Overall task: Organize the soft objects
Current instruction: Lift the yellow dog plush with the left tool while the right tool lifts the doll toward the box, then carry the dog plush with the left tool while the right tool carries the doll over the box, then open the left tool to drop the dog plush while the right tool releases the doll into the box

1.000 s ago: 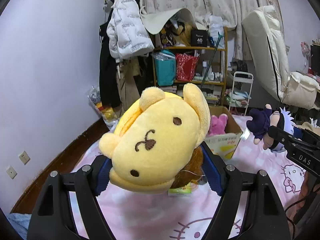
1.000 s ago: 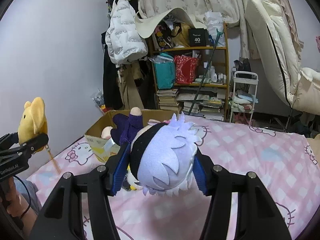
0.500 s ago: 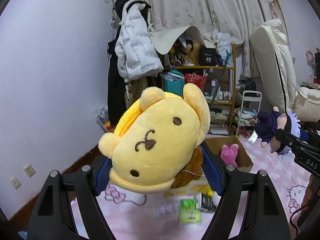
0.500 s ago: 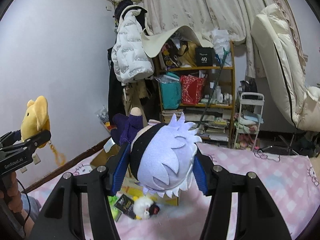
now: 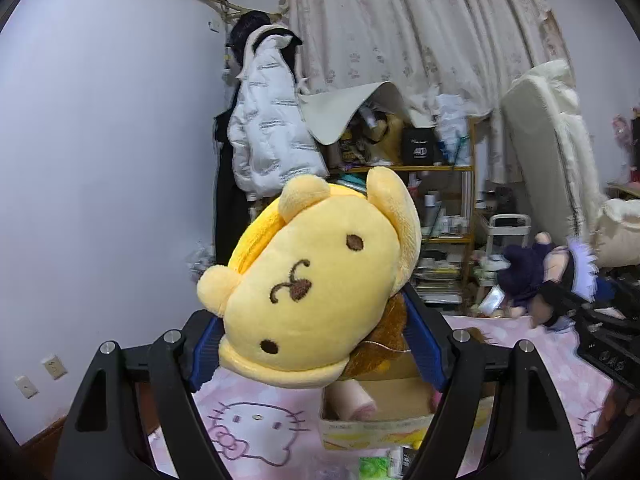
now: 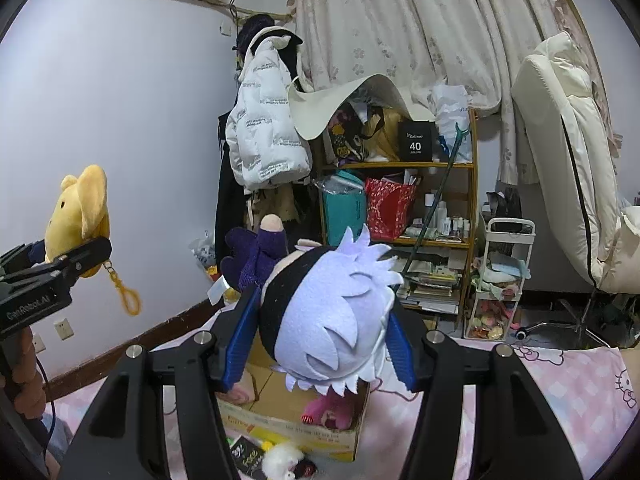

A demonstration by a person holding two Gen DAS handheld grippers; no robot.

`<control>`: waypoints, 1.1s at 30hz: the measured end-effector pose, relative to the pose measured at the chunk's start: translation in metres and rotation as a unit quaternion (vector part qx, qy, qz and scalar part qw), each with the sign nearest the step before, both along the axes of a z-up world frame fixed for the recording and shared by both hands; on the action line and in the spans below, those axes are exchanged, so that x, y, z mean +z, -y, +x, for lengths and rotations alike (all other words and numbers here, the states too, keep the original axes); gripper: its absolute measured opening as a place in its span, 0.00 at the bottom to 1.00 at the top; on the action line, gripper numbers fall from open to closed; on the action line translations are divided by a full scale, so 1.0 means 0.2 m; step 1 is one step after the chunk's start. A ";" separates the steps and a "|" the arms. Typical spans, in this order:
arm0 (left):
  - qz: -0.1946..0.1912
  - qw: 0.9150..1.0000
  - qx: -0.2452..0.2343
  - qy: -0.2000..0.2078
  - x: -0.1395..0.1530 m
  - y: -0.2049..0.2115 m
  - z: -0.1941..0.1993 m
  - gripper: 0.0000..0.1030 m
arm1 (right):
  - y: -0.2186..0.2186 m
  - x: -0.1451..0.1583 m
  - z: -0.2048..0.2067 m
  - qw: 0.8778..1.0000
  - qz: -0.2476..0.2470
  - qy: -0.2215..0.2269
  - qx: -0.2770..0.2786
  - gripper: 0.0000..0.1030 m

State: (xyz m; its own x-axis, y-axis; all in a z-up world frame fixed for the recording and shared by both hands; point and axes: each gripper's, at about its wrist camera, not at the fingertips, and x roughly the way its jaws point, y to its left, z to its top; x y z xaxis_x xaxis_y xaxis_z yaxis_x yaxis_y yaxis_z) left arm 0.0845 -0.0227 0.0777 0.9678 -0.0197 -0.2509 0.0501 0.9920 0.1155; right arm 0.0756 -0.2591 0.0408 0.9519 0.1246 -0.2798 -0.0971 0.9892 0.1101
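My left hand-held gripper [image 5: 312,340] is clamped part-way open on a yellow plush dog [image 5: 316,284], its blue pads pressing both sides of the head, face tilted. My right hand-held gripper [image 6: 320,336] grips a white-haired plush doll [image 6: 332,312] the same way, its dark purple body pointing away from me. Both toys hang above the pink bed [image 6: 560,380], over an open cardboard box [image 6: 320,436] holding a pink plush [image 6: 328,412]. A cluttered shelf [image 6: 400,166] stands far behind.
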 end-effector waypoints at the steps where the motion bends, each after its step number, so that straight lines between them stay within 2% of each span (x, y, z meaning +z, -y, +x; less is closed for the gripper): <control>1: 0.001 1.000 0.008 0.001 -0.01 -0.01 0.01 0.76 | 0.00 0.00 0.01 1.000 0.003 0.001 0.000 0.60; 6: -0.010 1.000 0.011 -0.002 -0.04 -0.03 0.07 0.76 | 0.02 -0.04 0.03 0.999 0.028 0.009 0.014 0.60; 9: -0.016 1.000 0.008 -0.003 -0.08 -0.04 0.07 0.76 | 0.00 -0.09 0.05 1.000 0.015 0.009 0.009 0.60; 21: -0.009 0.998 -0.017 -0.053 -0.27 0.00 0.22 0.76 | -0.04 -0.25 0.16 1.000 -0.001 -0.018 0.019 0.60; 27: -0.001 0.996 -0.036 -0.080 -0.38 0.04 0.31 0.76 | -0.06 -0.36 0.24 0.999 0.011 -0.038 0.033 0.60; 33: -0.020 0.992 -0.066 -0.102 -0.48 0.06 0.39 0.76 | -0.06 -0.44 0.29 0.997 0.018 -0.059 0.035 0.60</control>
State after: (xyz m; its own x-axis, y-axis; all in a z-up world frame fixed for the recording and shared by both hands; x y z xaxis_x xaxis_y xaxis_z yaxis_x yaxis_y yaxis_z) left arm 0.1633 -0.0357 -0.0175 0.8859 -0.1560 -0.4370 0.1975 0.9790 0.0509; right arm 0.1331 -0.2477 -0.0472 0.9015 0.2019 -0.3829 -0.1501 0.9755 0.1611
